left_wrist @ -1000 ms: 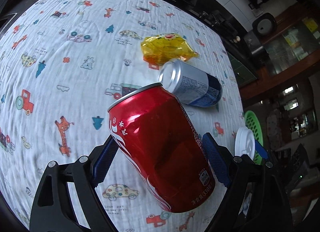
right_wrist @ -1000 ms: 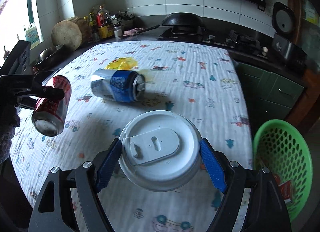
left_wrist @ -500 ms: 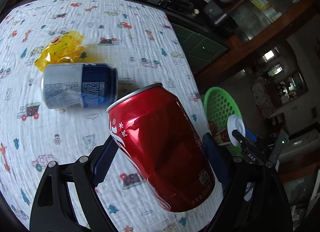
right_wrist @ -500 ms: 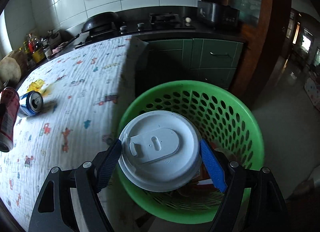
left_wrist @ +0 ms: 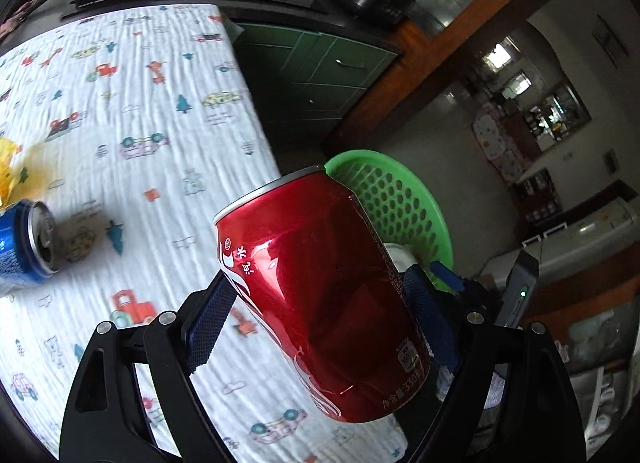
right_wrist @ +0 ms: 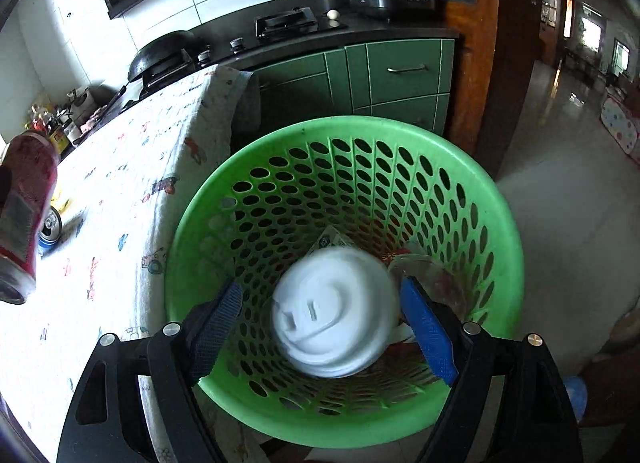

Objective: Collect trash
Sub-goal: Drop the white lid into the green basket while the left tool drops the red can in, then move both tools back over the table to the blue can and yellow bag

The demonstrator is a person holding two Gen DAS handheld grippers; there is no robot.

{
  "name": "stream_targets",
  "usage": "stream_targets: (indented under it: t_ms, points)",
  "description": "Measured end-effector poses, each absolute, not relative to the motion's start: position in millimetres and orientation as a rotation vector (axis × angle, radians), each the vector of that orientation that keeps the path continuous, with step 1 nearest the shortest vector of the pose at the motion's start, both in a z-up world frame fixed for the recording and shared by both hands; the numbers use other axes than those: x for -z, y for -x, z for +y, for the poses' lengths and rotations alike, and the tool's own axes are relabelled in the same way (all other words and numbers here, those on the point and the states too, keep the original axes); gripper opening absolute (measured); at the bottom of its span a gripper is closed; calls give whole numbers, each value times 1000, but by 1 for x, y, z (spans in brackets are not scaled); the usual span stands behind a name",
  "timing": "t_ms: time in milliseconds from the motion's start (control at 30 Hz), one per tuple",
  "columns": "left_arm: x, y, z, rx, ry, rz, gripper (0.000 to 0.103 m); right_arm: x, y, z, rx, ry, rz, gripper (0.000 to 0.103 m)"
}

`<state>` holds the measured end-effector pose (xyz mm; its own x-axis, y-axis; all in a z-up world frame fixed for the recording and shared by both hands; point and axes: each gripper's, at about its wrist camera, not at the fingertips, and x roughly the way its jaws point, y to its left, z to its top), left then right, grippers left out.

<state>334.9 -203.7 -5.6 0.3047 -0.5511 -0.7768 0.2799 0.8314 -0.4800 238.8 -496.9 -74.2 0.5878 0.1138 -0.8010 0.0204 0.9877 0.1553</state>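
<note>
My left gripper (left_wrist: pixel 320 319) is shut on a red soda can (left_wrist: pixel 320 283) and holds it tilted above the table's right edge, close to the green basket (left_wrist: pixel 408 199). The can also shows in the right wrist view (right_wrist: pixel 24 215). My right gripper (right_wrist: pixel 322 323) is open above the green basket (right_wrist: pixel 500 223). A white cup with a lid (right_wrist: pixel 334 311) is blurred between the spread fingers, free of the pads and dropping into the basket. A blue can (left_wrist: pixel 24 239) lies on its side on the table, next to a yellow wrapper (left_wrist: pixel 8 171).
The table has a white cloth with cartoon prints (left_wrist: pixel 140 123). The basket stands on the floor by the table's edge and holds other trash (right_wrist: pixel 432 275). Green cabinets (right_wrist: pixel 380 71) and a stove counter (right_wrist: pixel 280 27) stand behind. A wooden post (right_wrist: pixel 480 43) rises behind the basket.
My right gripper has opened and let go of the white cup, which falls into the basket. My left gripper has carried the red can to the right, nearer the basket.
</note>
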Motion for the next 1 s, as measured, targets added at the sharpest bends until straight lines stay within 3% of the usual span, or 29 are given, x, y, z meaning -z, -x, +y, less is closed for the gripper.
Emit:
stream_targets:
  t_ms: [533,767,1000]
  points:
    - [48,-354,-315,663,165,1201,84,39,-174,-530,6,-168,818,83]
    - [62,-353,-324,682,153,1203,85,30,-163,-527,1,-156,800,83]
    - [42,-335,-293,687,164,1148,85,20,-162,-507,-45,-147,781,83]
